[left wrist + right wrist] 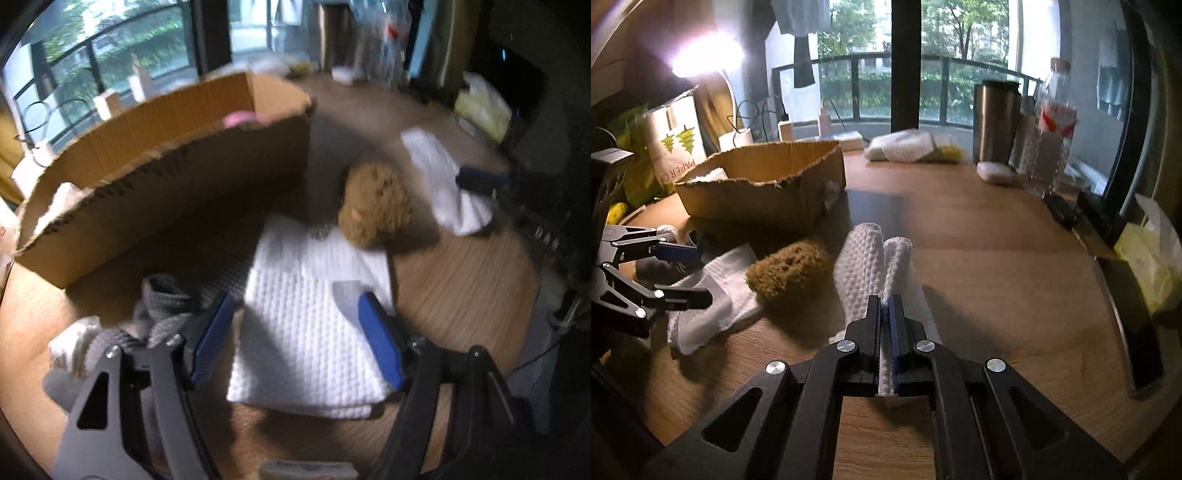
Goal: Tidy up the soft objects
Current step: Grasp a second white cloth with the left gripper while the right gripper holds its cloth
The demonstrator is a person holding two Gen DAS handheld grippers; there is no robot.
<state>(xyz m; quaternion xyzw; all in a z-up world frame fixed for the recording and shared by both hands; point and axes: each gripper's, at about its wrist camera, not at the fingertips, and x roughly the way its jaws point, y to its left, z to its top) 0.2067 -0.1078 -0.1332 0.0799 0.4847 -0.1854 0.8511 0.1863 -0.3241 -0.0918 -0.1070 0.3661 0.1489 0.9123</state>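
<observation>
My left gripper [295,332] is open, its blue pads straddling a folded white waffle cloth [306,314] that lies flat on the wooden table. A brown sponge [375,206] sits at the cloth's far corner. My right gripper [885,306] is shut on a second white waffle cloth [871,266], which bunches forward past the fingertips. The same held cloth [443,177] shows at the right of the left wrist view. The torn cardboard box [761,192] stands behind the sponge [790,269], with something pink [240,118] and white inside.
A grey knitted piece [166,299] lies left of the flat cloth. At the back stand a steel tumbler [995,122], a water bottle [1052,133], a small white lump [995,172] and a cloth pile [912,147]. A yellow tissue pack [1148,258] sits at the right edge.
</observation>
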